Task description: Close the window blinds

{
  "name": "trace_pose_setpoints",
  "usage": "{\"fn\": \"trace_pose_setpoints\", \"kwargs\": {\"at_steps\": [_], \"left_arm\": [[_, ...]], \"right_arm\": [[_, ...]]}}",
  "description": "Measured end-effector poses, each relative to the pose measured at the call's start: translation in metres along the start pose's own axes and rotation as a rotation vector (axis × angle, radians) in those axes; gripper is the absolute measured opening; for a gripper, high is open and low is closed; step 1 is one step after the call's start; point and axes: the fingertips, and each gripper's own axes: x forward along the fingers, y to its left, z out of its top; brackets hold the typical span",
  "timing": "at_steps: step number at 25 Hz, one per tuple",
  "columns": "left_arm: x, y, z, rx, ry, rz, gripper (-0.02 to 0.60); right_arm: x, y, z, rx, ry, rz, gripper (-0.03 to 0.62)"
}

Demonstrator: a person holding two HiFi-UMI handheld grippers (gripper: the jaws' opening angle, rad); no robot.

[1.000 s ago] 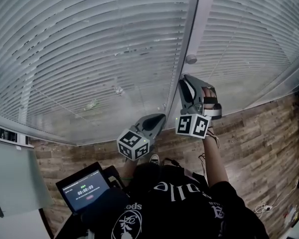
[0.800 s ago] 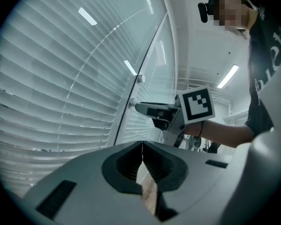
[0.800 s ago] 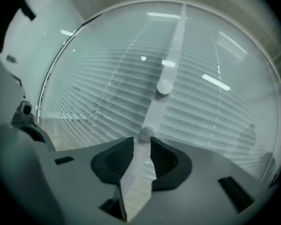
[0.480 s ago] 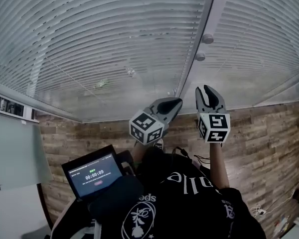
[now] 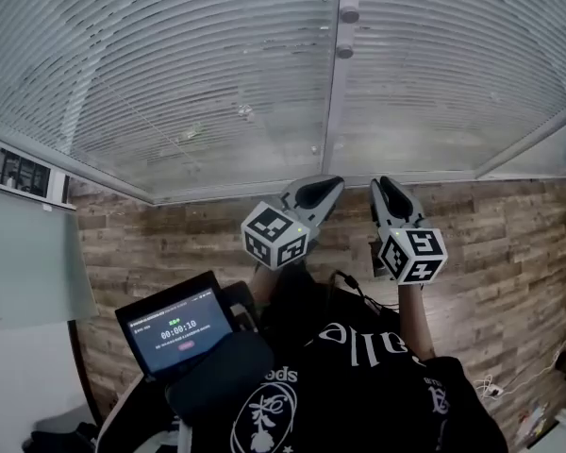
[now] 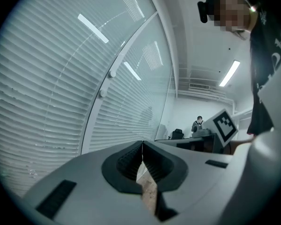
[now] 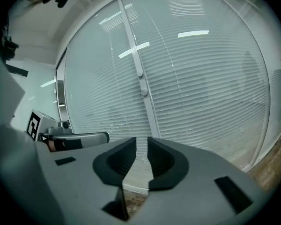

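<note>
The window blinds (image 5: pixel 198 74) hang lowered on both sides of a white mullion (image 5: pixel 335 111). Reflected ceiling lights suggest they sit behind a glass pane (image 7: pixel 210 78), so the thin slats probably cannot be gripped at all. They look light and easily bent, so pinching them would be unwise anyway. The likely places to take hold are two small round knobs on the mullion itself, an upper knob (image 5: pixel 349 14) with a lower knob (image 5: pixel 344 52) just beneath it. Both look hard, smooth and a little slippery, and would need a firm, squared pinch. The left gripper (image 5: pixel 325 189) hovers below the mullion's foot, its fingers pressed together on nothing. The right gripper (image 5: pixel 385 187) hovers just right of that line, its jaws closing across a narrow gap with nothing between them. Both are well apart from the knobs.
</note>
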Motion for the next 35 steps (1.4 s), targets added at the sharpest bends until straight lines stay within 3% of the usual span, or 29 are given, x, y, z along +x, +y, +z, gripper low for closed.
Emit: {"fn": "trace_pose_setpoints", "kwargs": {"at_steps": [6,11,18,23,28,35], "left_arm": [[-0.025,-0.088,-0.054,-0.059,0.004,0.072,0.006],[-0.047,-0.145,-0.100,-0.082,0.074,0.116,0.005],[-0.124,-0.176,-0.113,-0.088,0.059,0.217,0.005],[-0.173,-0.198,-0.114,-0.069,0.047,0.233,0.006],[-0.258,-0.225,-0.129,-0.007,0.048,0.275,0.005],[-0.428,-0.276,-0.174,-0.061,0.024,0.330,0.006]], "right_arm": [[-0.088,0.007,-0.041,0.005,0.032,0.082,0.067],[-0.134,0.018,-0.078,0.034,0.083,0.158,0.061],[-0.174,0.070,-0.112,0.047,0.116,0.230,0.058],[-0.202,0.103,-0.121,0.065,0.097,0.232,0.058],[-0.237,0.154,-0.145,0.084,0.087,0.208,0.058],[-0.306,0.262,-0.198,0.199,0.071,0.174,0.058]]}}
